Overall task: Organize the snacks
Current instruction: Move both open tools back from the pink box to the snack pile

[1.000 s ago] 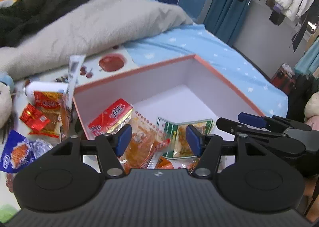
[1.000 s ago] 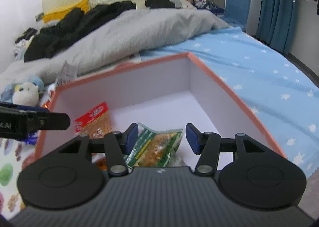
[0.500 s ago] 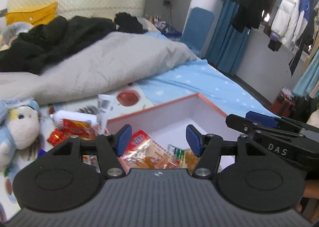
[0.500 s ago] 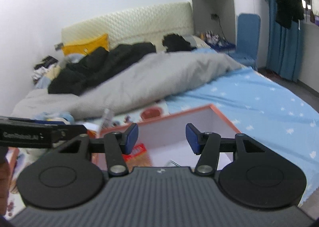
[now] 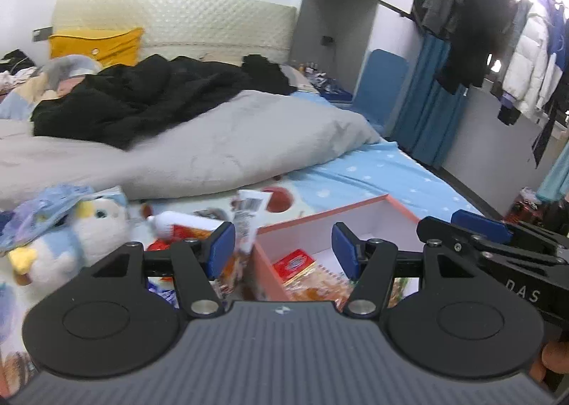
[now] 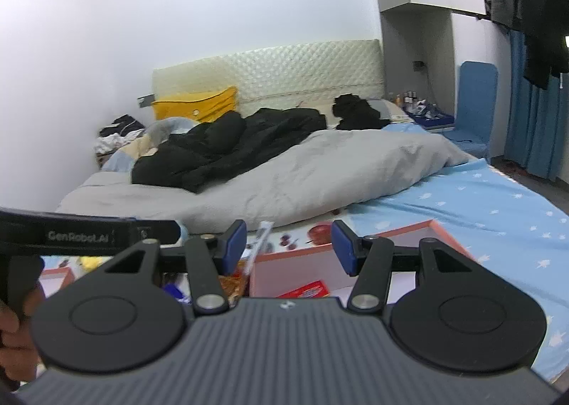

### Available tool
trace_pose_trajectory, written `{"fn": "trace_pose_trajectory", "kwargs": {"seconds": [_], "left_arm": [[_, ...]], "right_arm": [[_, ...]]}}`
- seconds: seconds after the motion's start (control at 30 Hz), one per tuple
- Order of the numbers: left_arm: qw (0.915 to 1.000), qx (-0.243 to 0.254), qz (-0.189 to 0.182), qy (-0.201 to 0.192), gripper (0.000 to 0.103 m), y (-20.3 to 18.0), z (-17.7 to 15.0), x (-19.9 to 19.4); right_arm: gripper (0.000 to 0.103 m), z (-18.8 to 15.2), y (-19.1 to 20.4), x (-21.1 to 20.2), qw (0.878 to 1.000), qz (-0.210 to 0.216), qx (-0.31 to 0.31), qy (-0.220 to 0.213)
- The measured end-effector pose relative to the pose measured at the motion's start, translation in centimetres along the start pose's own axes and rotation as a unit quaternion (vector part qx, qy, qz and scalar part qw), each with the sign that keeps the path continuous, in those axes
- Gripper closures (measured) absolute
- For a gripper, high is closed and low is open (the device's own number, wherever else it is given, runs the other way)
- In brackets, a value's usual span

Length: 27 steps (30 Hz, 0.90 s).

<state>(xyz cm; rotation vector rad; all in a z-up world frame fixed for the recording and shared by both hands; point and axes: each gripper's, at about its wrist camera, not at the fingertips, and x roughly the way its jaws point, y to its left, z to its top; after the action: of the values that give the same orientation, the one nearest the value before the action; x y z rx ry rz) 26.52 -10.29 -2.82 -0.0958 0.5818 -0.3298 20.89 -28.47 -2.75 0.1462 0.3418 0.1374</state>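
Hovering low in frame, my left gripper [image 5: 282,248] and right gripper [image 6: 288,245] both gape empty above the orange-rimmed box [image 5: 322,213] holding snack packets [image 5: 294,262].

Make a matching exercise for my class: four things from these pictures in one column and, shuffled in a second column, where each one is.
Things
1. red snack packet
2. plush penguin
3. yellow pillow
4. white puffer jacket

Places
A. against the headboard
B. hanging on the rail at the right
C. inside the pink-rimmed box
D. on the bed, left of the box

Pairs: 1-C, 2-D, 3-A, 4-B
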Motion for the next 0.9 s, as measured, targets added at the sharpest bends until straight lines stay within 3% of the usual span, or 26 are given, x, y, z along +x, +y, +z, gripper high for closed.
{"fn": "trace_pose_trajectory", "kwargs": {"seconds": [0.2,0.43,0.9], "left_arm": [[0.9996,-0.012,0.026,0.003,0.037,2.8,-2.6,-2.5],[0.9989,-0.036,0.032,0.001,0.037,5.6,-5.9,-5.1],[0.9958,-0.055,0.062,0.038,0.037,8.8,-12.0,-7.8]], "right_arm": [[0.048,-2.2,2.2,-0.4,1.0,0.016,0.013,0.011],[0.048,-4.5,4.3,-0.8,0.999,0.028,0.018,0.025],[0.048,-8.9,8.4,-2.4,0.998,0.03,0.024,0.043]]}}
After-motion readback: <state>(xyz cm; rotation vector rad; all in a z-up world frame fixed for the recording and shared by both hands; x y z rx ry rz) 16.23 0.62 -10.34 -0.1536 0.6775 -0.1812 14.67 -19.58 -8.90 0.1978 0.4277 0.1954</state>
